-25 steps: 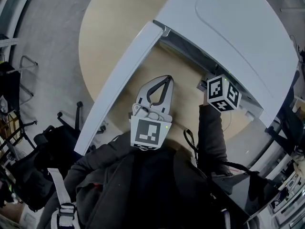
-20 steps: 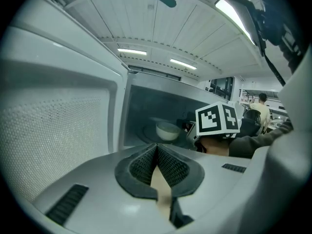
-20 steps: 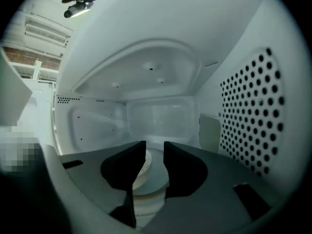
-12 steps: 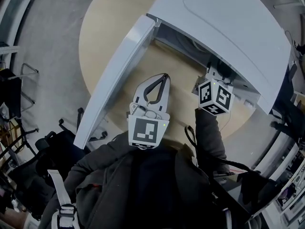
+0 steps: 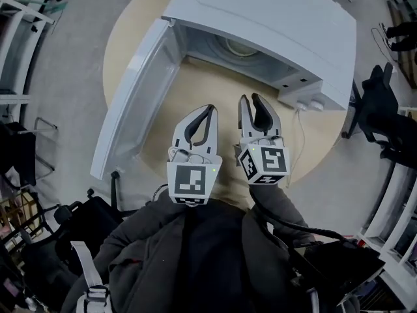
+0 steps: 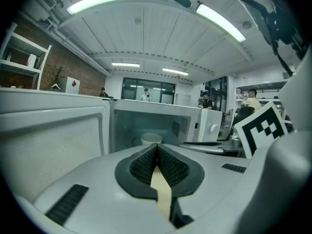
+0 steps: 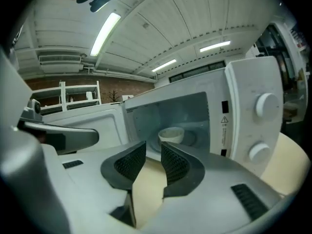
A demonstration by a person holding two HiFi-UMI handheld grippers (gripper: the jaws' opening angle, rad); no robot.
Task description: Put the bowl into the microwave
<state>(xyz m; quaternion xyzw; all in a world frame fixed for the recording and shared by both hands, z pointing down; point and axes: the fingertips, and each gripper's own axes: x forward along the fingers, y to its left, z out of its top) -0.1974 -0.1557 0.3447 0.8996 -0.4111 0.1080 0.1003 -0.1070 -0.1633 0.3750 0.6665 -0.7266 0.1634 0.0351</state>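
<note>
A white microwave [image 5: 273, 18] stands on the round wooden table [image 5: 137, 31] with its door [image 5: 133, 96] swung open to the left. A pale bowl [image 7: 171, 134] sits inside the cavity, also seen as the bowl [image 6: 151, 138] and the bowl [image 5: 240, 46]. My left gripper [image 5: 210, 109] is shut with nothing in it, in front of the opening. My right gripper [image 5: 249, 99] hovers beside it, its jaws a little apart and empty. Both point at the cavity: left gripper [image 6: 157, 145], right gripper [image 7: 153, 147].
The microwave's control panel with two knobs [image 7: 261, 126] is right of the cavity. A white cable [image 5: 301, 119] runs over the table at the microwave's right. A dark stand [image 5: 381, 103] is at the right, and black chairs [image 5: 39, 240] are at the lower left.
My right gripper has drawn back out of the microwave toward me and now sits beside the left gripper. The head view has shifted, showing the cavity and the bowl.
</note>
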